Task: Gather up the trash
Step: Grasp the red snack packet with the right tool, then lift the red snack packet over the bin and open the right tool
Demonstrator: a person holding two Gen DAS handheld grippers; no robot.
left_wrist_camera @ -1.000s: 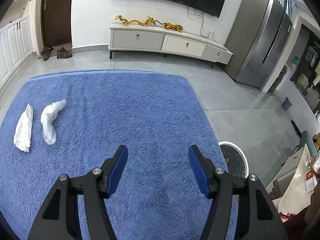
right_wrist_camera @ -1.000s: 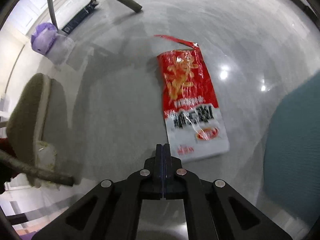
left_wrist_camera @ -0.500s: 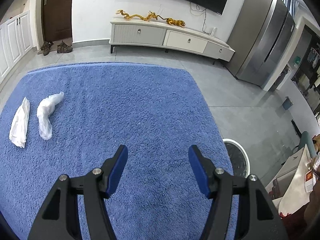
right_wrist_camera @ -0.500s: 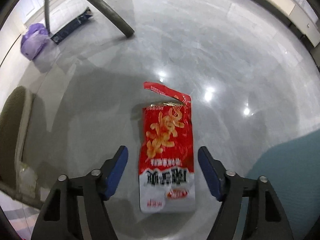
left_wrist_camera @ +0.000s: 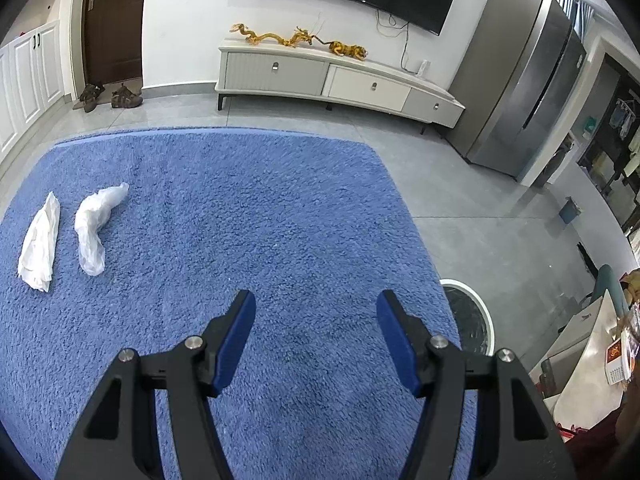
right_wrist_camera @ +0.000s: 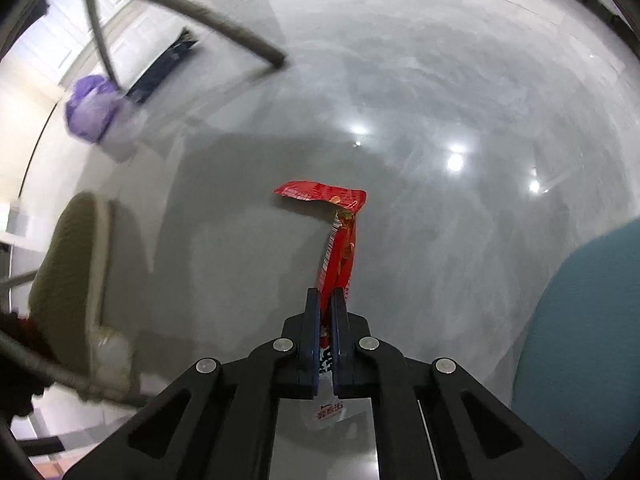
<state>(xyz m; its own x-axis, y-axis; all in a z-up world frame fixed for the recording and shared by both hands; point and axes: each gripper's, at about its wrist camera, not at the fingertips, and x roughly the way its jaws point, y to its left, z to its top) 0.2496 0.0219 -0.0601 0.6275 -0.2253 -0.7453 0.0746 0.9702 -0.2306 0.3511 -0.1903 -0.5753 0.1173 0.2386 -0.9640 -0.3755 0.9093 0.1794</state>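
Observation:
In the right wrist view my right gripper [right_wrist_camera: 326,300] is shut on a red and white snack wrapper [right_wrist_camera: 340,248], pinched edge-on between the blue pads above the grey glossy floor. Its torn top flap sticks out to the left at the far end. In the left wrist view my left gripper [left_wrist_camera: 316,320] stands open over a blue rug [left_wrist_camera: 240,216] with nothing between its fingers. Two white crumpled pieces lie on the rug at the left: a tissue [left_wrist_camera: 39,240] and a plastic bag [left_wrist_camera: 93,226]. A round white-rimmed bin [left_wrist_camera: 474,316] sits off the rug's right edge.
Grey chair legs [right_wrist_camera: 224,28], a purple bag [right_wrist_camera: 94,114] and an olive seat cushion [right_wrist_camera: 68,292] stand left of the wrapper; a teal cushion [right_wrist_camera: 592,340] is at right. A white TV cabinet [left_wrist_camera: 336,76], a fridge [left_wrist_camera: 524,80] and shoes [left_wrist_camera: 112,96] line the far wall.
My right gripper opened over the flat wrapper, then closed on it; the wrapper now stands edge-on in the pads, off the floor. The left gripper stayed open and nearly still.

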